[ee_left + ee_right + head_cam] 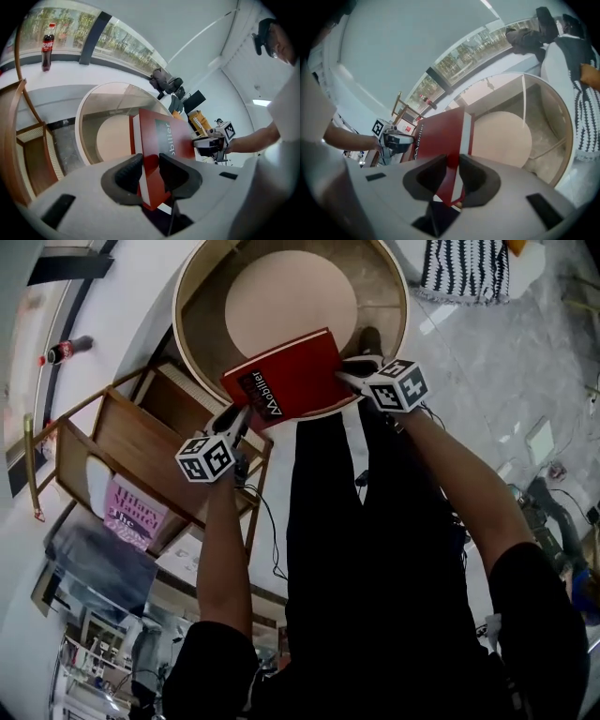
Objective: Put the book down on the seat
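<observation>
Left gripper (151, 161) and right gripper (452, 163) pinch red book (291, 376) between fingers (126, 174).

A bright lounge or showroom: a round wooden chair (178, 315) at upper centre, a wooden rack (131, 442) at left, marble floor (506, 362), and a long curved window (126, 44) with a cola bottle (47, 40) on its sill.

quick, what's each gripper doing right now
left gripper: closed on one edge of the red hardcover book.
right gripper: closed on the opposite edge of the same book.
</observation>
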Available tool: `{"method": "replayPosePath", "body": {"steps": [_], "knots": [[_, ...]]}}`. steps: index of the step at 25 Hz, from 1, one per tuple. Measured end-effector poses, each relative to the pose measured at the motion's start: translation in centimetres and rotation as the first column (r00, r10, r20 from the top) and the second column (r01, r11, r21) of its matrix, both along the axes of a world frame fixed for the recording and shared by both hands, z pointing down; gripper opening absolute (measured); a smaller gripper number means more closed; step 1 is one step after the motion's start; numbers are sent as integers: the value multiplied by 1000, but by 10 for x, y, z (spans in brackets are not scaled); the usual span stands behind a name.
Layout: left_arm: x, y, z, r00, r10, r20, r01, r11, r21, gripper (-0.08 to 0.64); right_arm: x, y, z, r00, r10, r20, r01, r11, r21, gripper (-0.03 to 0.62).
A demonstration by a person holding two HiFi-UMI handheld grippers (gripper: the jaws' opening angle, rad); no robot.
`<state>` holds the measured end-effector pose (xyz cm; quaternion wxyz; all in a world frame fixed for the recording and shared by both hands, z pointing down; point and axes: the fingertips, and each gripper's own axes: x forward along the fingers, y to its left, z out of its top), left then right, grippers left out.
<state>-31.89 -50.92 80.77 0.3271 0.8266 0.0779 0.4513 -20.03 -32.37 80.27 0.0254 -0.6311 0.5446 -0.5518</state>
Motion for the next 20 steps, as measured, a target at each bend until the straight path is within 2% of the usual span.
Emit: {"method": "replayPosePath", "body": {"steps": [5, 9, 16, 20], "knots": [[25, -6, -61, 997, 2, -75, 0, 1000, 20, 127, 21, -2, -60, 997, 59, -44, -58, 998, 39, 98], [67, -15, -116, 983, 39, -181, -25, 996, 81, 126, 54, -5, -113, 984, 132, -117, -120, 987, 104, 97], [126, -23, -224, 929, 76, -363, -13, 985, 173, 121, 94, -2, -210, 941, 239, -238, -191, 959, 208, 97], [166, -13, -285, 879, 182, -440, -62, 960, 273, 121, 126, 11, -275, 892, 308, -332, -214, 933, 291, 96]]}}
